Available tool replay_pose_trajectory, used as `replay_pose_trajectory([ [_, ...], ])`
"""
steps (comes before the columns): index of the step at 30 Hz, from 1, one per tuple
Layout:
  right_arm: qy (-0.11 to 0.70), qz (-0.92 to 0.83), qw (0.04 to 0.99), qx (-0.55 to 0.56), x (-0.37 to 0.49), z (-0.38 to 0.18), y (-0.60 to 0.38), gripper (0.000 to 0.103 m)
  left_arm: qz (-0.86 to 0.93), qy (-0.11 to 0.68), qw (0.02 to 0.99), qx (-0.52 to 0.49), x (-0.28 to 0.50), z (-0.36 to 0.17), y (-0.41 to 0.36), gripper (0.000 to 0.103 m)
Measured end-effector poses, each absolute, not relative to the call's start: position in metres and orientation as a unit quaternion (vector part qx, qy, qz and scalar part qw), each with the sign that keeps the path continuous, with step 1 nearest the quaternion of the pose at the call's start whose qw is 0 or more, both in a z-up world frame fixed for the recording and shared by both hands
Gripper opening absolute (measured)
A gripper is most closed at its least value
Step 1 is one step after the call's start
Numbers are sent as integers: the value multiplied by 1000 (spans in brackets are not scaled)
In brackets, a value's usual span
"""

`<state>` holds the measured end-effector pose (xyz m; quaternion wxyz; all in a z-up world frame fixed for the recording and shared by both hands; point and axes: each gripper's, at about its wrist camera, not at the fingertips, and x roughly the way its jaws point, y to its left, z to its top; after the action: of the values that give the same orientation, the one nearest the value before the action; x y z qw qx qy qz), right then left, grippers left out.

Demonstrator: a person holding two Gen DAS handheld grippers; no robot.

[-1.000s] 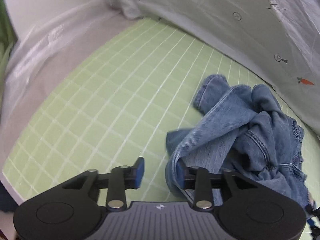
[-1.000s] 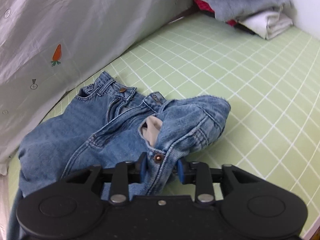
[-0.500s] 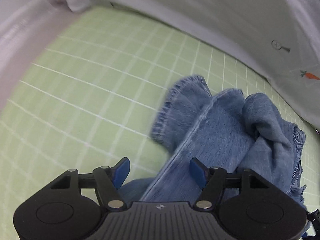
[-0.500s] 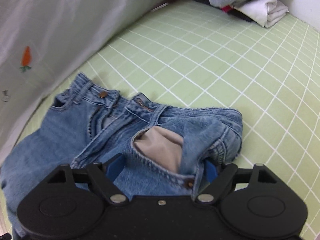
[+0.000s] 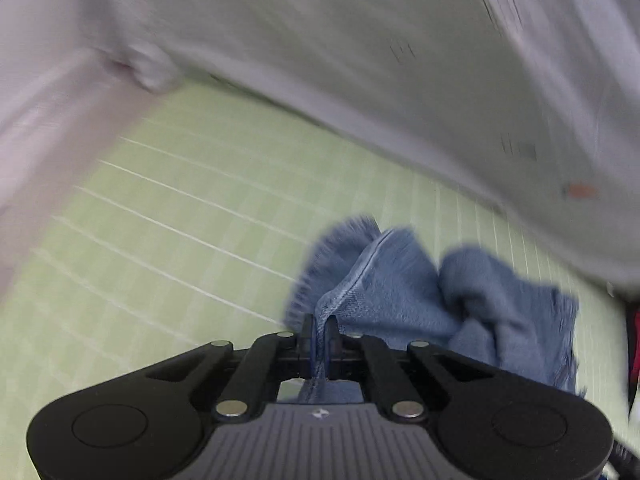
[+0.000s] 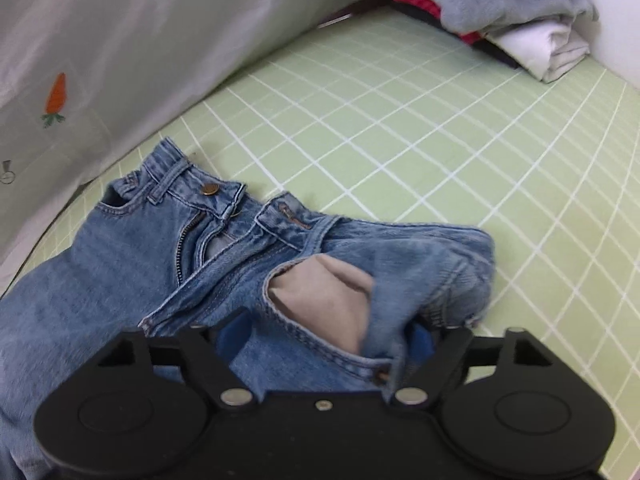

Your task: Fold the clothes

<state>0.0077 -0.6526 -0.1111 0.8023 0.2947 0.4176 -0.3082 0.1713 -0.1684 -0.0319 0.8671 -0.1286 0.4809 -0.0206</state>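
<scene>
On the green gridded mat point(image 6: 400, 120), just beside the grey sheet point(image 6: 140, 40) along its far-left edge, the jeans point(image 6: 120, 264) lie rumpled, waistband up and fly open. My left jaws point(image 5: 319, 338) are together, clamped on a seam ridge of the denim near a frayed leg hem point(image 5: 340, 240); that view is smeared, so which leg it is I can only guess. My right jaws point(image 6: 324, 336) stand apart and are closing, with the waist corner and its turned-out pocket lining point(image 6: 324, 296) between the pads, not yet pinched. To do this well I should let the right pair bite the waistband itself, not just the loose lining, which I judge would slip. Then both holds should draw apart so the legs lie straight and flat before any fold. The folded stack point(image 6: 520, 12) at the far right is well apart and should stay undisturbed.
</scene>
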Motion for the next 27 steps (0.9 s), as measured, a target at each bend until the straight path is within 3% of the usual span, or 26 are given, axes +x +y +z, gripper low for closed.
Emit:
replay_pose_trajectory([
  [4, 396, -311, 816, 282, -23, -98, -647, 74, 100, 426, 895, -83, 118, -4, -126, 4],
  [8, 391, -308, 815, 298, -50, -96, -644, 74, 204, 444, 867, -93, 82, -15, -80, 8],
  [15, 380, -296, 799, 361, -56, -108, -641, 84, 209, 464, 846, -159, 51, -29, -69, 53],
  [22, 342, -296, 789, 416, -38, -126, -667, 88, 153, 461, 862, -145, 78, -20, -105, 64],
  [23, 338, -294, 787, 423, -34, -129, -672, 85, 148, 462, 863, -140, 83, -21, -110, 64],
  [25, 333, -276, 798, 419, -28, -130, -678, 53, 139, 463, 866, -132, 89, -22, -120, 65],
  [26, 335, -269, 808, 402, -25, -128, -680, 21, 137, 463, 866, -130, 91, -22, -124, 65],
  [27, 336, -264, 823, 373, -22, -123, -680, 17, 140, 464, 865, -128, 92, -22, -125, 65],
])
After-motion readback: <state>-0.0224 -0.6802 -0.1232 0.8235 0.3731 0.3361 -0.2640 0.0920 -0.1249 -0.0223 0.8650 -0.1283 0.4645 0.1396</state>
